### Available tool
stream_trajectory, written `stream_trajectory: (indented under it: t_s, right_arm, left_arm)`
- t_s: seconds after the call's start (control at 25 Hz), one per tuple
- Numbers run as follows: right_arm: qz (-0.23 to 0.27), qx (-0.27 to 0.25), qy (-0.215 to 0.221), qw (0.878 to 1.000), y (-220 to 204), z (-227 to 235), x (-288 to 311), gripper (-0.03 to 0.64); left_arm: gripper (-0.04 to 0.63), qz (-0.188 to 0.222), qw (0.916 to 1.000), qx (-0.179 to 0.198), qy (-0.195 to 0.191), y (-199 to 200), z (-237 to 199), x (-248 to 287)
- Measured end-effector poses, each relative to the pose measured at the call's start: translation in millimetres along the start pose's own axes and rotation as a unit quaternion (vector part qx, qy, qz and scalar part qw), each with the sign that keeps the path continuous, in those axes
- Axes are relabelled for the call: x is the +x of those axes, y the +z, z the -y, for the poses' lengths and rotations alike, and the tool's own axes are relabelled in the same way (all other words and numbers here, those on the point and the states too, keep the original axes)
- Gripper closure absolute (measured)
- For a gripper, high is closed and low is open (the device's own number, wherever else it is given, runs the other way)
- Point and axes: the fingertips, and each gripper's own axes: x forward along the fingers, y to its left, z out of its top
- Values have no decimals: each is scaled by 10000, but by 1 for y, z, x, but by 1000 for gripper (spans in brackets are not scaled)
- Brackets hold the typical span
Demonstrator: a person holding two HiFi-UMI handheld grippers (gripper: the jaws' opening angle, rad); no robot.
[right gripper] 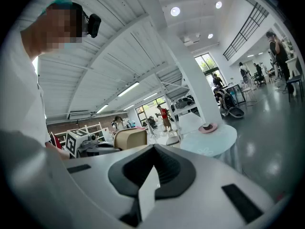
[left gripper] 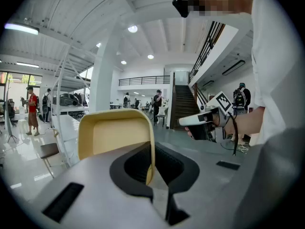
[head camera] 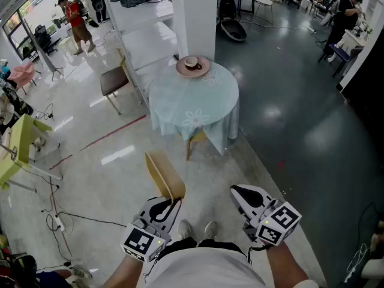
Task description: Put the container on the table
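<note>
1. Starting at your far left, a brown chair (head camera: 113, 81) stands on the pale floor, well apart from you.
2. Next comes your left gripper (head camera: 171, 207), low in the head view. Its jaws are clamped tight on one thin side wall of the container (head camera: 164, 174), and the left gripper view shows that wall pinched right between them.
3. You've got a tan, open tub with rounded corners, and it stands up out of the jaws. It's in the air over the floor, just ahead of your shoes (head camera: 195, 228) and well short of the table (head camera: 186, 101).
4. Look to the middle and further ahead: the table is round, draped in a pale blue cloth with a flower print, and it sits beside a white pillar (head camera: 195, 17). At its far edge lies a pink plate (head camera: 180, 69) with a cup (head camera: 192, 63) on it.
5. Over on the right, your right gripper (head camera: 239, 192) is held about level with the left one. Its jaws are pressed together with nothing between them, and it is clear of the container.
</note>
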Motion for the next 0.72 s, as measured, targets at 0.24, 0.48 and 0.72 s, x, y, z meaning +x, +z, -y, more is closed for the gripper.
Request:
stream_trajectory:
  t_s: [0.24, 0.48, 0.72]
  right_arm:
    - [30, 128, -44, 9999, -2, 8, -7, 597]
    - [34, 290, -79, 9995, -3, 22, -15, 597]
    - [-14, 376, -126, 9992, -6, 39, -18, 597]
  left_arm:
    - [566, -34, 10000, 35, 27, -3, 9, 5]
    - [566, 3, 10000, 62, -15, 6, 19, 18]
    - [566, -101, 9999, 38, 71, 2, 16, 30]
